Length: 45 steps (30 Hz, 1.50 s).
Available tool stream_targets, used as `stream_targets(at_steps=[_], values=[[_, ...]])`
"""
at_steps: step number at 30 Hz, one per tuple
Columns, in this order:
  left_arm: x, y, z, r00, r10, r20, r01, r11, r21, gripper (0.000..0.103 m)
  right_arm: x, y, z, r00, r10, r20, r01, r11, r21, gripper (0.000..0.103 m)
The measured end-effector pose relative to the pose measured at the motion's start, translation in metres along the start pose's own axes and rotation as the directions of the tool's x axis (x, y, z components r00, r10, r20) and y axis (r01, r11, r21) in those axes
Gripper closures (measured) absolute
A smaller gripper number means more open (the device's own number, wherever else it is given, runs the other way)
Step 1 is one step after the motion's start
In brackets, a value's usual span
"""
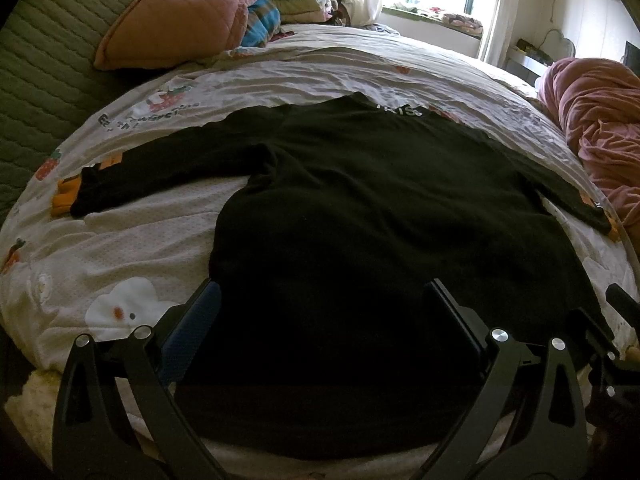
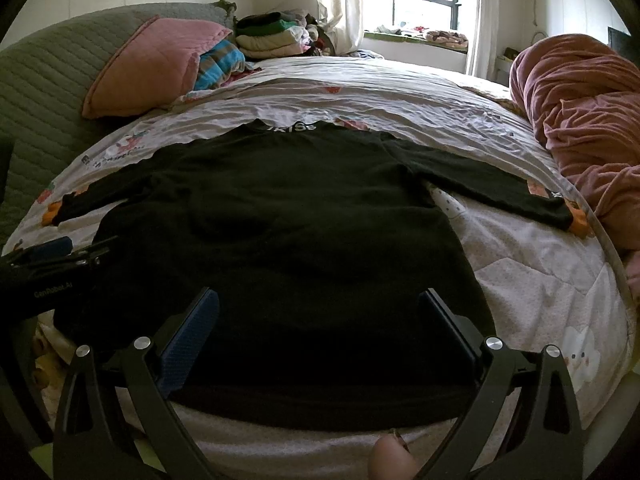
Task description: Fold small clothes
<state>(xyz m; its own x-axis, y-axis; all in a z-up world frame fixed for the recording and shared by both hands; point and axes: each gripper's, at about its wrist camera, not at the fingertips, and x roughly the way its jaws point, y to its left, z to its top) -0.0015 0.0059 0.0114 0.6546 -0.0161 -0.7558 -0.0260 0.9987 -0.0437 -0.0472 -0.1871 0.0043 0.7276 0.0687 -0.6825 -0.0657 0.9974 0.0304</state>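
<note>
A black long-sleeved top (image 1: 380, 200) (image 2: 288, 220) lies spread flat on the bed, sleeves out to both sides, its white-lettered collar at the far end. Orange cuffs (image 1: 64, 198) (image 2: 580, 220) show at the sleeve ends. My left gripper (image 1: 322, 300) is open over the hem, toward its left corner, with nothing between the fingers. My right gripper (image 2: 320, 308) is open above the hem's right part and also holds nothing. The left gripper's body (image 2: 48, 264) shows at the left of the right wrist view, and part of the right gripper (image 1: 616, 344) at the right edge of the left wrist view.
The bed has a white printed quilt (image 1: 120, 264) (image 2: 540, 280). A pink pillow (image 1: 180, 16) (image 2: 152, 64) and stacked folded clothes (image 2: 272, 36) sit at the far left. A bunched pink blanket (image 2: 580, 120) (image 1: 600, 120) lies along the right side. A fingertip (image 2: 390, 460) shows at the bottom.
</note>
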Motion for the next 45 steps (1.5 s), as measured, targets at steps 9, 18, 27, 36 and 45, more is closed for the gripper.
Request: stream_targets(at_steps=[9, 18, 27, 36, 45], values=[[0.0, 0.0, 0.0, 1.0, 0.002, 0.002, -0.002, 1.0, -0.001, 0.008, 0.0, 0.0, -0.001, 1.0, -0.001, 0.002, 0.001, 1.0, -0.001, 0.004], [0.0, 0.0, -0.001, 1.0, 0.0, 0.004, 0.0, 1.0, -0.001, 0.008, 0.001, -0.004, -0.001, 1.0, -0.006, -0.001, 0.006, 1.0, 0.0, 0.004], [0.001, 0.001, 0.0, 1.0, 0.001, 0.005, -0.001, 1.0, -0.001, 0.008, 0.001, -0.004, -0.001, 1.0, -0.007, 0.0, 0.007, 1.0, -0.003, 0.004], [0.0, 0.002, 0.0, 1.0, 0.002, 0.006, -0.002, 1.0, -0.001, 0.008, 0.002, -0.003, 0.0, 1.0, -0.009, -0.001, 0.008, 1.0, -0.006, 0.004], [-0.002, 0.008, 0.009, 1.0, 0.014, 0.004, -0.014, 1.0, -0.002, 0.008, 0.007, -0.002, 0.014, 1.0, -0.009, -0.004, 0.009, 1.0, -0.025, 0.004]])
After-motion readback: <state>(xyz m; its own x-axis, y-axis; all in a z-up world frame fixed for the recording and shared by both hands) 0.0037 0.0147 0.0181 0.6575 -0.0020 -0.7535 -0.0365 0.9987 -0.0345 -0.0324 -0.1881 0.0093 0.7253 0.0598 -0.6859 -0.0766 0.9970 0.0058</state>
